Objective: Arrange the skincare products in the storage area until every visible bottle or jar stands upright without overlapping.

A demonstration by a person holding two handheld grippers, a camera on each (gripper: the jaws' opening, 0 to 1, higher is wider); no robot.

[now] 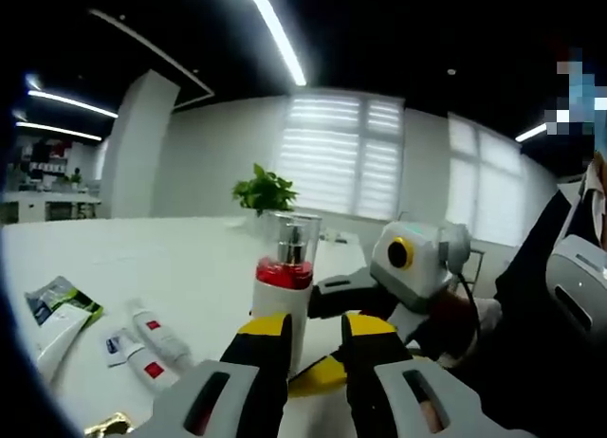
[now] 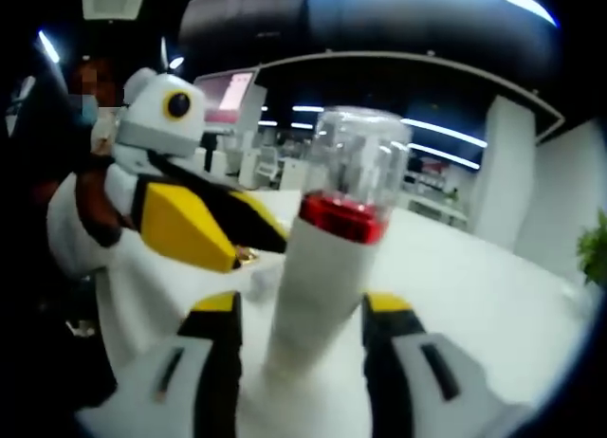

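The white table (image 1: 171,258) carries all items and spans the lower part of both views. Behind it stand a pale wall, a window with closed blinds (image 1: 346,154) and a green potted plant (image 1: 264,190) at the far table edge.

The right gripper (image 2: 299,334) rises from the bottom of the right gripper view with black-and-yellow jaws set on either side of the pump bottle (image 2: 332,258). The jaws stand moderately apart and flank the bottle's white body closely; whether the pads press on it cannot be told. In the left gripper view this same gripper enters from the right, its white body and yellow-ringed lens beside the bottle.

The left gripper (image 1: 313,338) rises from the bottom of its own view, jaws slightly apart with a narrow gap between the yellow tips and nothing held between them. Its tips sit just in front of the bottle's base. In the right gripper view it appears at left, yellow jaw pointing toward the bottle.

The pump bottle stands upright on the table: white cylinder, red collar, clear cap over the pump head.

To the left in the left gripper view lie a green-and-white tube (image 1: 55,319) and two small white tubes with red marks (image 1: 152,348), all flat on the table, close to one another, well apart from the bottle.
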